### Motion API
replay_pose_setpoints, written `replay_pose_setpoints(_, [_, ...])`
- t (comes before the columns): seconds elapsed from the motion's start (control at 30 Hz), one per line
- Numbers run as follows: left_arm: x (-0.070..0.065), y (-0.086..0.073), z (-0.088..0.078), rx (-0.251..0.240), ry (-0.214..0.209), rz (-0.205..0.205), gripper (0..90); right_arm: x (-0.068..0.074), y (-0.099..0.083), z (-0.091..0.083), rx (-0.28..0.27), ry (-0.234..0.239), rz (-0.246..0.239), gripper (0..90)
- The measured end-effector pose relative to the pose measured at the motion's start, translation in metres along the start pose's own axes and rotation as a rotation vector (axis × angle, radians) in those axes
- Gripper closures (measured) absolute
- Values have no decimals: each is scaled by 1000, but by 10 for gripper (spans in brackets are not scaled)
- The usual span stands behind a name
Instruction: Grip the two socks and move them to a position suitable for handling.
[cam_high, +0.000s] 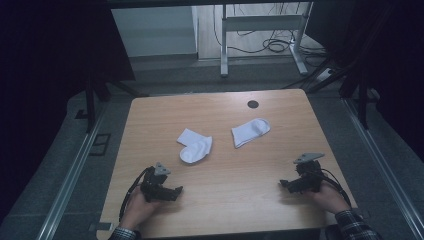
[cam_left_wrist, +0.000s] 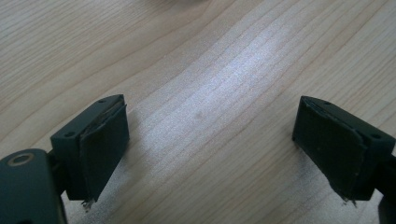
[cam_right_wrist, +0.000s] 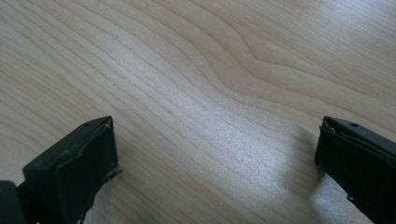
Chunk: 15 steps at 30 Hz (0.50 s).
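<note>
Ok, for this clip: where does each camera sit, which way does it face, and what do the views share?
High view: above the person's side, looking forward and down on the wooden table with two white socks, left sock and right sock; both hands show, holding the left gripper and right gripper.
Left gripper view: rides the left gripper, looking down along its open fingers at bare wood.
Right gripper view: rides the right gripper, fingers open over bare wood.
Shared: the same tabletop.

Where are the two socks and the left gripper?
Left sock (cam_high: 195, 148), high view: middle of its foot.
Right sock (cam_high: 250, 131), high view: middle of its body.
Left gripper (cam_high: 176, 192), high view: midway between its open fingertips.
</note>
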<state>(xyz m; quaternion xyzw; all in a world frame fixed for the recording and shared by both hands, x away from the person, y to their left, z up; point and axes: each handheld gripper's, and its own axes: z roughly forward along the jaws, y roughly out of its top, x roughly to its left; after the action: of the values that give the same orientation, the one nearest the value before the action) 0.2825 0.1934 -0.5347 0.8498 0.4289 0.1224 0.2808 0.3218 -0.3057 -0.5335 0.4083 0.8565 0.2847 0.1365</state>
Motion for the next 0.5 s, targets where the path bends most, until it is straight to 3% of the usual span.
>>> replay_pose_setpoints(0.5, [1, 0, 1, -10, -6, 9, 107, 1, 1, 0, 6, -2, 4, 0])
